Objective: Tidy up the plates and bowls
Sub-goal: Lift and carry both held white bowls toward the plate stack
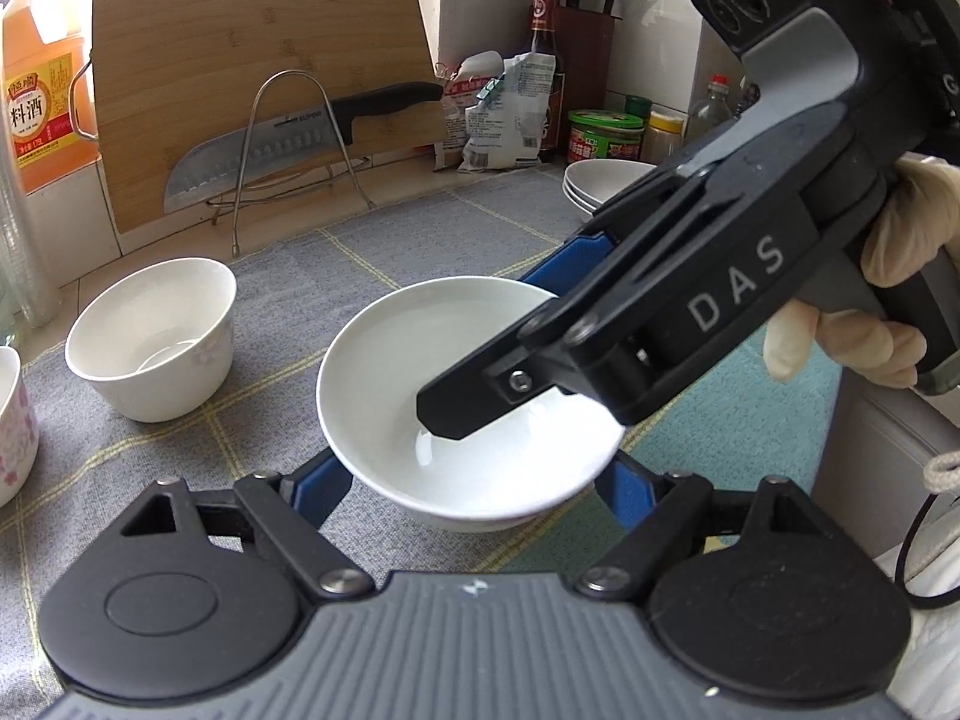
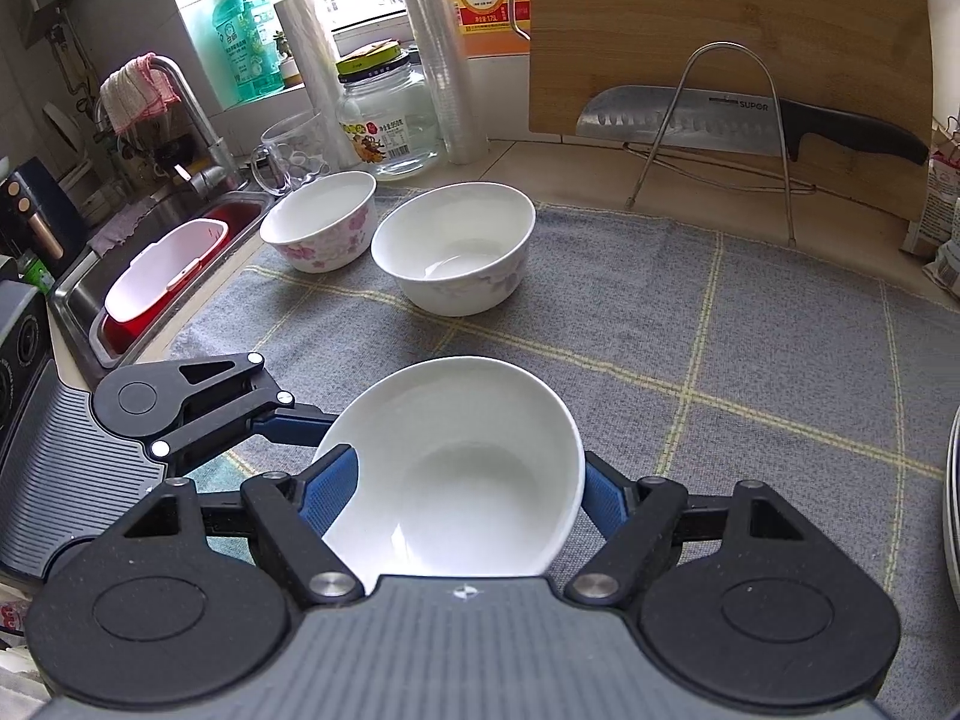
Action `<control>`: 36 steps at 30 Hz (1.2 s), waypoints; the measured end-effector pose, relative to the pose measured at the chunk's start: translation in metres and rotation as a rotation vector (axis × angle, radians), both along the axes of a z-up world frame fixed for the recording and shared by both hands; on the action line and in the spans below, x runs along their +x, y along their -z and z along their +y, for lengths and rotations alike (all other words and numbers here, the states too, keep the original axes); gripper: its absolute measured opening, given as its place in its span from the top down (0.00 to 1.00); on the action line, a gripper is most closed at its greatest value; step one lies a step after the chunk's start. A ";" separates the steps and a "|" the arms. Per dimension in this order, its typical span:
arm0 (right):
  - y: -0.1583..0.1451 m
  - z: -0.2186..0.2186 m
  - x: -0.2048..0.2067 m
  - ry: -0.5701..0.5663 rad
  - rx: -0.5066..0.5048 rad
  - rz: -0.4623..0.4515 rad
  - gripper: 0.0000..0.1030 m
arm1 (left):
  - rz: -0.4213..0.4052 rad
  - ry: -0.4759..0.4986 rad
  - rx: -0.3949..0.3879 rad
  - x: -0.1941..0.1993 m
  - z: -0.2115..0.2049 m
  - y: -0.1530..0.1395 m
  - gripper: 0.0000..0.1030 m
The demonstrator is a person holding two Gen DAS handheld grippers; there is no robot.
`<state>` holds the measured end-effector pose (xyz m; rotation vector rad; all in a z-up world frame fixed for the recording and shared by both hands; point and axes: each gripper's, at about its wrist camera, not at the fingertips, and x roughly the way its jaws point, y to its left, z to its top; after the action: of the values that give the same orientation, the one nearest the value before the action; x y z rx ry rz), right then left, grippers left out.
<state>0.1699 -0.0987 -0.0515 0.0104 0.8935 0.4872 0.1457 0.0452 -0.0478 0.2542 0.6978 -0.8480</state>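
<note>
A plain white bowl point(image 1: 444, 396) point(image 2: 456, 468) sits between both grippers on the grey checked cloth. My left gripper point(image 1: 474, 480) has its blue fingers spread around the bowl's near side, open. My right gripper point(image 2: 474, 492) straddles the bowl's rim, one finger point(image 1: 468, 408) inside the bowl and one outside; whether it grips the rim cannot be told. A second white bowl point(image 1: 153, 336) point(image 2: 456, 252) stands to the left. A floral bowl point(image 2: 321, 222) point(image 1: 12, 426) stands beyond it. A stack of white plates point(image 1: 600, 183) sits at the back right.
A cutting board point(image 1: 264, 78) and a knife point(image 1: 300, 138) in a wire rack lean at the back wall. Bottles, jars and bags point(image 1: 510, 114) line the back. A sink point(image 2: 162, 276) with a red tub lies left of the cloth. A glass jar point(image 2: 390, 114) stands behind the bowls.
</note>
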 end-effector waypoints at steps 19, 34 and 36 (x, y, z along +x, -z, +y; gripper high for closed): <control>0.015 -0.022 0.005 0.046 0.012 0.041 0.19 | 0.026 0.021 0.016 0.008 -0.016 0.009 0.16; 0.013 -0.021 0.006 0.043 0.018 0.025 0.00 | 0.042 -0.009 -0.023 0.006 -0.005 0.011 0.06; 0.012 -0.021 0.006 0.043 0.016 0.022 0.00 | 0.041 -0.017 -0.013 0.004 -0.001 0.012 0.06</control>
<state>0.1754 -0.1196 -0.0634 0.0490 0.9089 0.4547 0.1496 0.0439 -0.0595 0.2193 0.7313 -0.8430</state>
